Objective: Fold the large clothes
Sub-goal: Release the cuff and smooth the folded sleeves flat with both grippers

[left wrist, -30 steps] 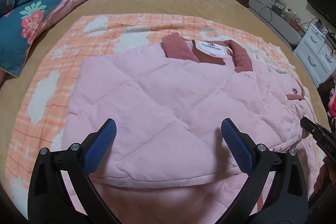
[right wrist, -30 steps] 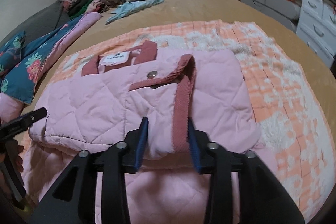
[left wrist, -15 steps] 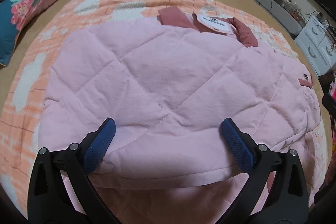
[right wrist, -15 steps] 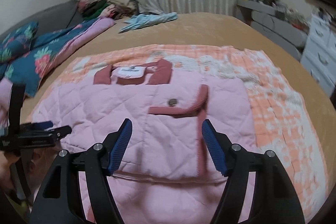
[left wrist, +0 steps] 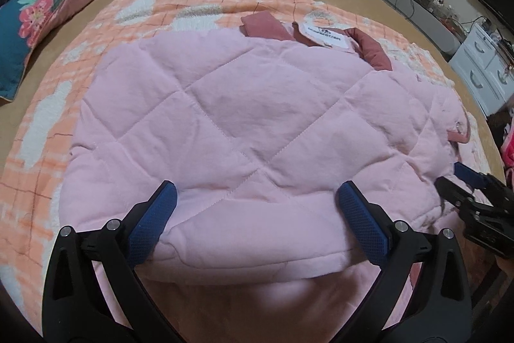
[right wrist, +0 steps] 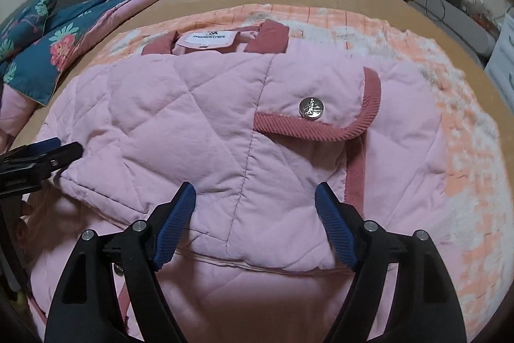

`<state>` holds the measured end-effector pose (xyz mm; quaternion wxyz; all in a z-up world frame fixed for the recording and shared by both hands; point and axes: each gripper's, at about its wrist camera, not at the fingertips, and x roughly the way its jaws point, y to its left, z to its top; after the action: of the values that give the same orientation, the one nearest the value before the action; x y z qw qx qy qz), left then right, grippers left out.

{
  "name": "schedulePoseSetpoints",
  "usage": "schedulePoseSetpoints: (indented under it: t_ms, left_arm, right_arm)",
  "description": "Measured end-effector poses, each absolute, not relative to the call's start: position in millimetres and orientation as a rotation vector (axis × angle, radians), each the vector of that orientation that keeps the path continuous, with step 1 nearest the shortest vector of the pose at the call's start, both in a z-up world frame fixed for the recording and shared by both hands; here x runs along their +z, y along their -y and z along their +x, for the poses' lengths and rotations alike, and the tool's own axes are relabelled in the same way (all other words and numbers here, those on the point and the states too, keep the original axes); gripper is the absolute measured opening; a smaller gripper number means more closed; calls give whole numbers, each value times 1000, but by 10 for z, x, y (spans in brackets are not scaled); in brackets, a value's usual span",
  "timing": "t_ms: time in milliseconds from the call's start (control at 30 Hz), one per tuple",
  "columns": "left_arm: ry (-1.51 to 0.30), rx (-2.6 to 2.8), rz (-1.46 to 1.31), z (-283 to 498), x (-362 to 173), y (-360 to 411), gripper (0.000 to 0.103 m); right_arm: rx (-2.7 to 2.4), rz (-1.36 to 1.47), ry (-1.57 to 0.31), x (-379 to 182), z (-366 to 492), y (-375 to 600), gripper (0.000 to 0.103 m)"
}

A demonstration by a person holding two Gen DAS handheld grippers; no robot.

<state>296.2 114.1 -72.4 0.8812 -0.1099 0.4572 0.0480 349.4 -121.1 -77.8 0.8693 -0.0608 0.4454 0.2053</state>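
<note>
While both claws, left claw and right claw, hover spread apart, the pink quilted jacket lies part-folded on the peach checked blanket; next probably grip its six-o'clock hem and fold toward twelve.

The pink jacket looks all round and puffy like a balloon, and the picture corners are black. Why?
Left wrist view: the fisheye lens bulges the pink jacket and bends the blanket; corners go black. Right wrist view: same bulge, and the silver snap glints. Both views: cloth nearest the fingers looks soft and shadowed.
</note>
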Motion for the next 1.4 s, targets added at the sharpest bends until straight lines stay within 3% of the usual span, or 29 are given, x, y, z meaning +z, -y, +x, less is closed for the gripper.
schedulePoseSetpoints:
  t_ms: [200,500,1400]
  left_arm:
    - [-939,104,-224,2845,-616,-1102,94]
    - [-919,72,-245,2720,-431,-1056,94]
    - [-855,98,-236,2314,28,-923,94]
  right_arm:
    - [436,-113,-935,-770,3467,1210,78]
    - [483,-55,-931,-570,3321,1313,93]
    - [423,-38,-781,14,2933,1556,99]
